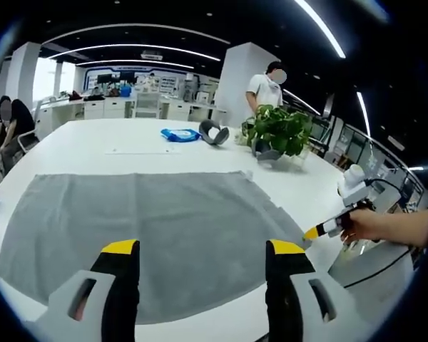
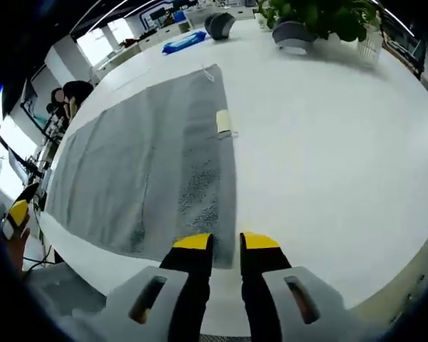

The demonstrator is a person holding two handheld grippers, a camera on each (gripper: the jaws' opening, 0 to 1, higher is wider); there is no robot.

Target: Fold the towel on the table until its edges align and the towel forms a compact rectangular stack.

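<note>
While spread flat, grey terry towel (image 1: 164, 228), rectangular, white table (image 2: 328, 142)

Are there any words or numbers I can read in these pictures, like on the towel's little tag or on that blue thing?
No text can be read.
Pale tag on the grey towel: too small to tell if it carries any print.
Blue packet on the white table: any print is blurred.
Blue sign on the far wall: lettering too small and blurred to read.

Left view faces across towel (image 1: 150, 235); right view looks along its edge, close
</note>
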